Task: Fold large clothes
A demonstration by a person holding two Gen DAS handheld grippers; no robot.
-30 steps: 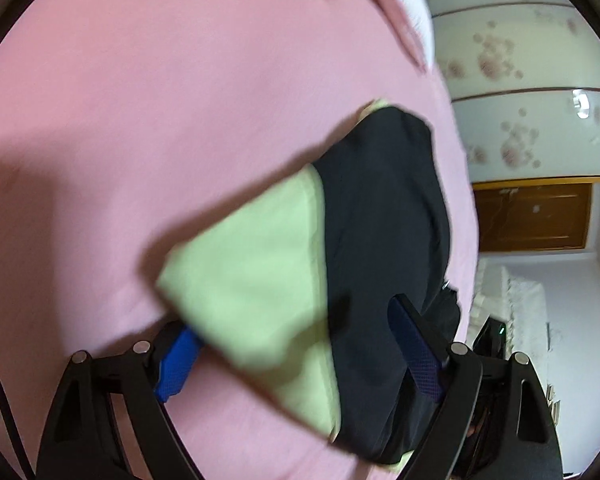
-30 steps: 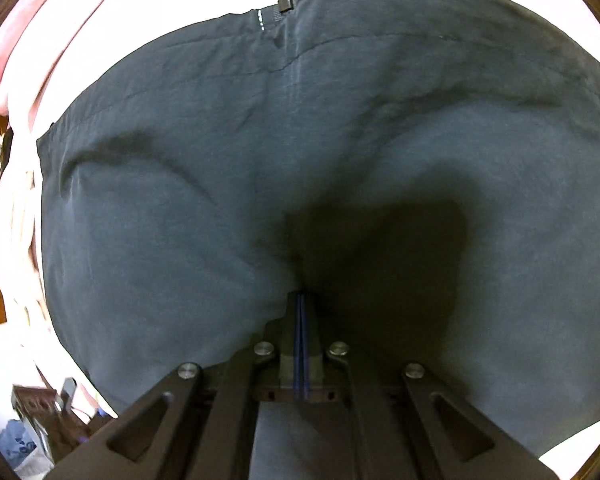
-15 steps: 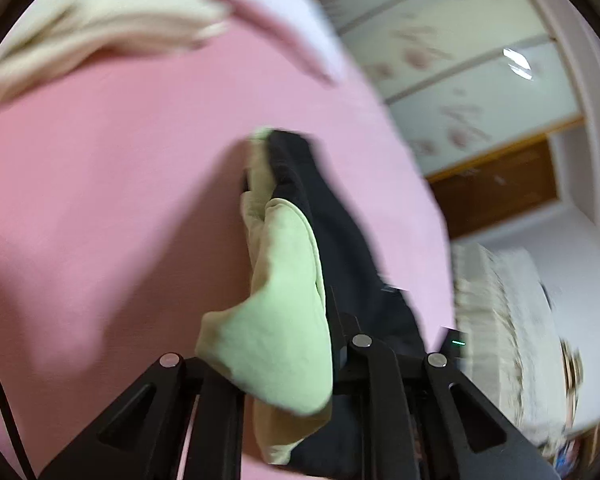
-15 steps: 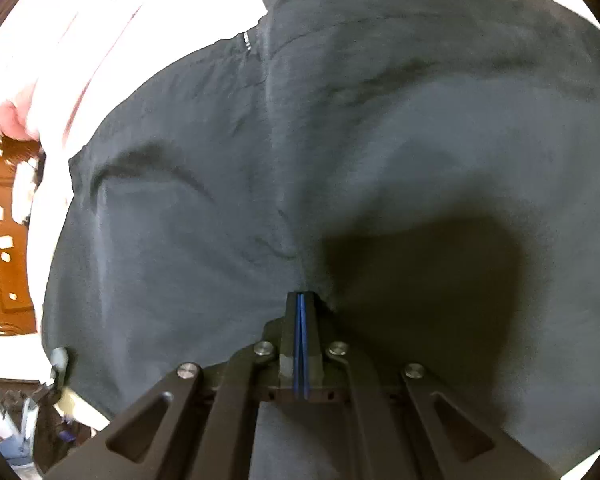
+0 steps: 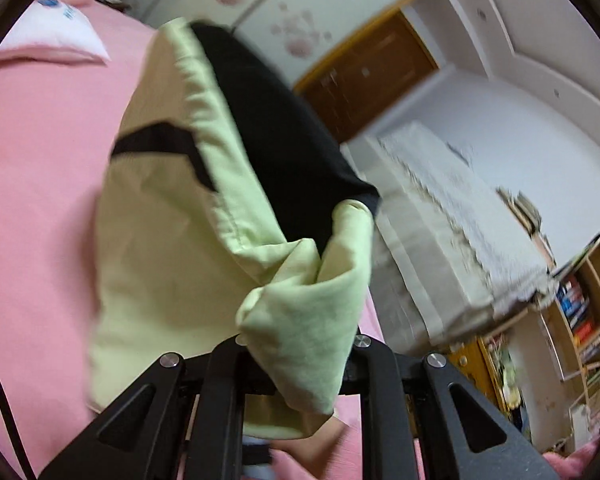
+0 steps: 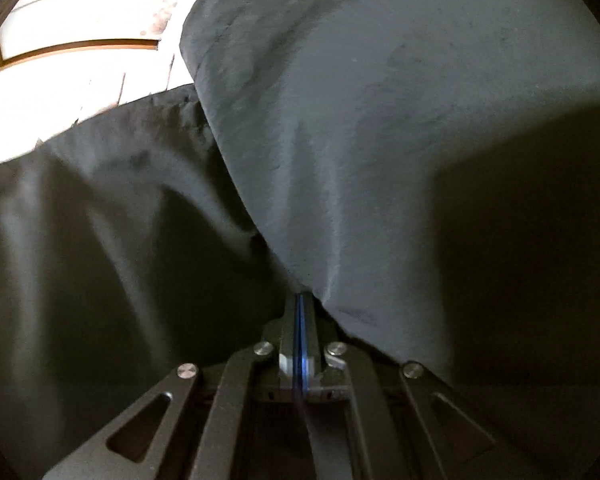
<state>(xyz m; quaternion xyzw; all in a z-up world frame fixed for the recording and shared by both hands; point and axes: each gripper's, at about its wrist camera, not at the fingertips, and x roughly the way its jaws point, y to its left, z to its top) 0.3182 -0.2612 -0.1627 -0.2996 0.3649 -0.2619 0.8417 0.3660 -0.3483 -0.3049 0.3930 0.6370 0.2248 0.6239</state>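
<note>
A large garment of pale green and black cloth [image 5: 204, 216] hangs lifted above the pink bed [image 5: 40, 168]. My left gripper [image 5: 296, 344] is shut on its green edge, and the cloth drapes over the fingertips and hides them. In the right wrist view the same garment's dark grey-black cloth [image 6: 380, 140] fills nearly the whole frame. My right gripper [image 6: 299, 300] is shut on a fold of it, blue pads pressed together.
A white pillow [image 5: 52, 36] lies at the far left of the bed. A cloth-covered white table or cabinet [image 5: 452, 248] stands to the right, with a wooden door [image 5: 364, 76] and a bookshelf [image 5: 580, 320] beyond. Sliding panels with floral prints [image 5: 260, 12] are behind.
My left gripper closed on the green edge and lifted it off the bed, tilting up toward the room. My right gripper stayed shut and the cloth swung, bunching into a fold.
</note>
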